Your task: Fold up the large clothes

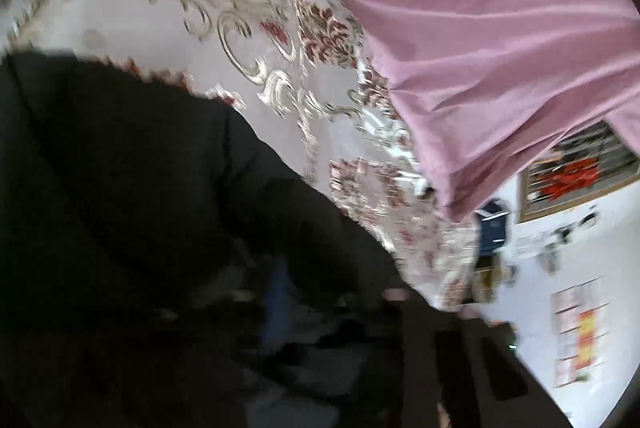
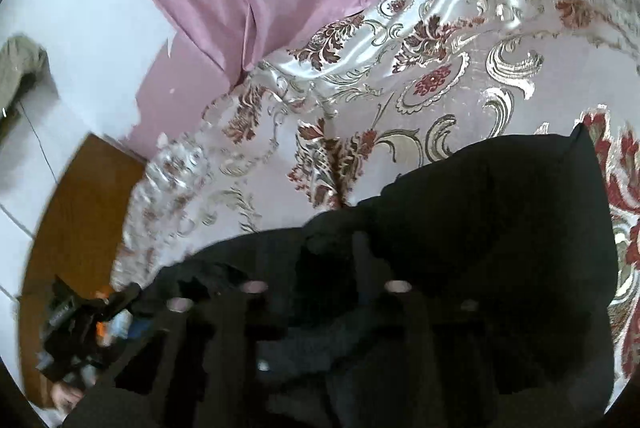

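Evidently we held the bulky black garment [image 2: 480,228] over the floral satin bedspread [image 2: 440,75] to fold it flat, though we couldn't tell either gripper's grip.

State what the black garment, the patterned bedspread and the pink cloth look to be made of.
Black garment: thick matte fabric, no sheen; weave unreadable.
Patterned bedspread: satin-like brocade, glossy highlights on woven floral scrolls.
Pink cloth: smooth, lightly lustrous fabric, soft-creased, possibly polyester.

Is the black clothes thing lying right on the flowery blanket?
Touching. In the right wrist view, the black garment lies flat over the flowery bedspread, with no gap at its edge.
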`<act>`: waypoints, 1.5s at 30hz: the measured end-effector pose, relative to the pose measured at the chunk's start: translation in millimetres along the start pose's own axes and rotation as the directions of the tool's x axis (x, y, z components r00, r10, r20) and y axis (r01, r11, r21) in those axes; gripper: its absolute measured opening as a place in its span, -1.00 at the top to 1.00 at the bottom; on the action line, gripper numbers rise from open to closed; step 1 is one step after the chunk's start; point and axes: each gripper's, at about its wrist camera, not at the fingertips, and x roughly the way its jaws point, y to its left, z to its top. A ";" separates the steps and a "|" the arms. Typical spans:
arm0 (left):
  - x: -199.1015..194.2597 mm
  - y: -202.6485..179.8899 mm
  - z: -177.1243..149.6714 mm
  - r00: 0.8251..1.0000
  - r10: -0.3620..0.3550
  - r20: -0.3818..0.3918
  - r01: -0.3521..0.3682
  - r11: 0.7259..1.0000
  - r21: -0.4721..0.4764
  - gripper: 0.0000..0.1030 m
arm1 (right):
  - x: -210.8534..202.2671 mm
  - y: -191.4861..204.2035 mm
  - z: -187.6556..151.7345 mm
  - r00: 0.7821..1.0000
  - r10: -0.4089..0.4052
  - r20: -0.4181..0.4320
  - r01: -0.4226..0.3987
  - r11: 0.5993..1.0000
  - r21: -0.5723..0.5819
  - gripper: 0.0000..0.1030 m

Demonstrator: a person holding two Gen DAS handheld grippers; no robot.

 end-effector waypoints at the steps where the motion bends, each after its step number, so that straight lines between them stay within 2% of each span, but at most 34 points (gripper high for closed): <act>1: -2.7 -3.8 -1.8 0.998 0.055 0.010 -0.055 0.998 0.044 0.75 | -3.3 3.5 -1.6 1.000 -0.007 0.013 0.008 0.999 -0.039 0.80; 4: -12.5 -12.4 -10.2 0.989 0.143 0.034 -0.147 0.978 0.148 0.81 | -21.8 15.3 -7.6 0.998 -0.047 0.034 0.053 0.981 -0.187 0.83; 7: -15.6 -20.9 -26.4 0.972 0.228 0.063 -0.236 0.922 0.306 0.83 | -41.7 22.7 -17.2 0.997 -0.075 0.022 0.078 0.946 -0.316 0.85; 10: -13.0 -15.0 -35.3 0.955 0.286 0.076 -0.292 0.869 0.399 0.83 | -50.0 23.3 -26.7 0.992 -0.129 0.015 0.123 0.898 -0.422 0.86; 12: -8.9 -8.7 -40.6 0.948 0.306 0.084 -0.312 0.850 0.424 0.83 | -48.3 18.6 -33.1 0.986 -0.165 -0.006 0.144 0.880 -0.452 0.86; 15: 0.3 -5.9 -48.4 0.936 0.332 0.117 -0.347 0.814 0.465 0.83 | -38.1 7.1 -39.0 0.982 -0.186 -0.034 0.151 0.883 -0.444 0.86; 19: 13.1 -2.2 -59.5 0.917 0.359 0.171 -0.394 0.762 0.514 0.83 | -17.6 -0.5 -47.3 0.974 -0.226 -0.033 0.184 0.864 -0.469 0.86; 21: 15.0 1.1 -61.7 0.916 0.353 0.189 -0.398 0.751 0.527 0.83 | -9.1 0.7 -54.4 0.968 -0.247 -0.036 0.199 0.851 -0.486 0.86; 23: 12.0 3.2 -62.7 0.923 0.328 0.200 -0.383 0.759 0.527 0.82 | -4.8 -0.5 -56.8 0.966 -0.256 -0.038 0.204 0.846 -0.492 0.86; 27: -5.9 2.8 -60.9 0.948 0.254 0.193 -0.318 0.801 0.507 0.77 | -12.0 -5.4 -56.1 0.977 -0.209 -0.031 0.171 0.868 -0.466 0.84; 29: -17.3 -5.6 -60.3 0.951 0.230 0.206 -0.306 0.804 0.511 0.75 | -22.0 -7.0 -53.8 0.985 -0.171 -0.029 0.142 0.889 -0.435 0.80; 31: -30.9 -22.3 -64.0 0.945 0.194 0.263 -0.312 0.773 0.552 0.72 | -43.8 -5.9 -46.3 0.992 -0.128 0.000 0.117 0.911 -0.395 0.76; 33: -48.7 -44.6 -73.8 0.918 0.119 0.377 -0.344 0.712 0.612 0.64 | -61.1 0.6 -41.5 0.992 -0.111 0.063 0.127 0.908 -0.399 0.67; 34: -55.3 -55.0 -77.3 0.901 0.083 0.427 -0.361 0.689 0.629 0.55 | -73.9 7.0 -36.2 0.986 -0.104 0.131 0.149 0.903 -0.402 0.58; 35: -59.3 -65.8 -77.9 0.888 0.048 0.458 -0.366 0.678 0.637 0.28 | -79.9 11.1 -32.1 0.981 -0.090 0.170 0.151 0.906 -0.395 0.30; 36: -59.3 -74.1 -74.8 0.887 0.027 0.462 -0.355 0.680 0.641 -0.04 | -83.1 15.0 -28.1 0.979 -0.065 0.193 0.136 0.913 -0.384 0.07; 37: -55.8 -82.2 -69.8 0.892 0.017 0.452 -0.339 0.687 0.643 -0.11 | -83.6 20.5 -22.4 0.979 -0.016 0.204 0.092 0.925 -0.369 0.05; 39: -39.9 -94.6 -58.0 0.915 0.022 0.403 -0.303 0.698 0.649 -0.11 | -73.8 30.7 -14.1 0.984 0.032 0.177 0.035 0.932 -0.361 0.05; 41: -16.7 -100.0 -49.6 0.938 0.065 0.341 -0.287 0.697 0.657 -0.07 | -56.8 39.8 -9.4 0.989 0.059 0.137 -0.006 0.931 -0.364 0.05; 43: 3.9 -94.1 -46.3 0.957 0.104 0.272 -0.264 0.701 0.662 0.14 | -36.0 45.1 -7.3 0.993 0.083 0.079 -0.049 0.932 -0.358 0.11; 44: 12.3 -87.8 -45.6 0.967 0.110 0.228 -0.237 0.708 0.666 0.30 | -25.1 44.0 -6.7 0.995 0.094 0.044 -0.073 0.934 -0.350 0.26; 45: 19.6 -81.8 -45.3 0.975 0.120 0.189 -0.217 0.711 0.669 0.35 | -17.5 41.4 -8.6 0.995 0.098 0.009 -0.089 0.935 -0.344 0.43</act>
